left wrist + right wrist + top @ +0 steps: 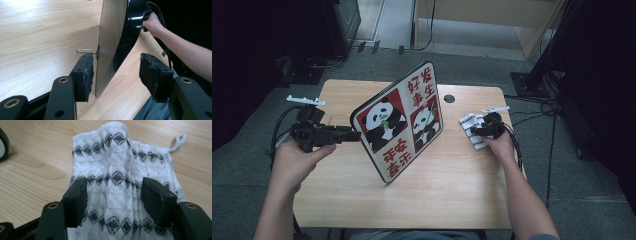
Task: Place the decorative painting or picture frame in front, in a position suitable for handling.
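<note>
Wooden table bears panda board and cloth.

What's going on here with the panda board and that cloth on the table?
A person works two handheld grippers at a wooden table. The left gripper straddles the edge of the upright panda board, jaws open. The right gripper sits over the patterned white cloth, jaws open, nothing clamped.

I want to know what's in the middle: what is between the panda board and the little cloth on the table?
Nothing: the high view shows bare wooden table between the panda board and the cloth.
</note>
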`<action>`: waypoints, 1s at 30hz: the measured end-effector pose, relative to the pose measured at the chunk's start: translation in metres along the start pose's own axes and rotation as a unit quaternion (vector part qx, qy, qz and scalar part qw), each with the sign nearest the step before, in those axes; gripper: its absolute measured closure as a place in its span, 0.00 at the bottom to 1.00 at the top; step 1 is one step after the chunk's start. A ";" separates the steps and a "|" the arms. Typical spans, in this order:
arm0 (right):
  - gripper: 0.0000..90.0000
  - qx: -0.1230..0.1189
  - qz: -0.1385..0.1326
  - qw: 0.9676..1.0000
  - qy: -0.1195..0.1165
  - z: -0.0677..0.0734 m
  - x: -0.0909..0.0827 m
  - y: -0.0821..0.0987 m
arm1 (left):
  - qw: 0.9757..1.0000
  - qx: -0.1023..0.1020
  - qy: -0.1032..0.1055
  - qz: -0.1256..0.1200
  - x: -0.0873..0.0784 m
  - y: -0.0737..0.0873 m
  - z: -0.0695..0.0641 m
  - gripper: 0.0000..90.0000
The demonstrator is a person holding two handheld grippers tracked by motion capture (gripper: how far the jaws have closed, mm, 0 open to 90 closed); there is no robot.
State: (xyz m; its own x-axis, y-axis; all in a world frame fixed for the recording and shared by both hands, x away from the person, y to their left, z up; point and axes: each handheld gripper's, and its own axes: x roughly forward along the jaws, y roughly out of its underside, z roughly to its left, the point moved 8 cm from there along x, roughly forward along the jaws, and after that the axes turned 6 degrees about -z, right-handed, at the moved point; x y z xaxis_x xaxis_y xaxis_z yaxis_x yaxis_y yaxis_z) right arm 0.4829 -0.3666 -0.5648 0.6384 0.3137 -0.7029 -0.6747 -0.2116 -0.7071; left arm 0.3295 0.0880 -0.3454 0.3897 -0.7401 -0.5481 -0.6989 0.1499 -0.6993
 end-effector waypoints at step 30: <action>0.88 -0.005 -0.006 1.000 -0.004 0.011 -0.008 0.006 | 0.999 0.015 0.022 -0.017 0.028 0.018 0.001 0.50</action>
State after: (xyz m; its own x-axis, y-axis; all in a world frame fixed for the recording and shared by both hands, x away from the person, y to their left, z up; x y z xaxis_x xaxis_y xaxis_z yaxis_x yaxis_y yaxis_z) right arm 0.4696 -0.3600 -0.5629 0.6436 0.3239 -0.6935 -0.6626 -0.2177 -0.7166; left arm 0.3282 0.0704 -0.3735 0.3851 -0.7736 -0.5033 -0.6677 0.1429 -0.7306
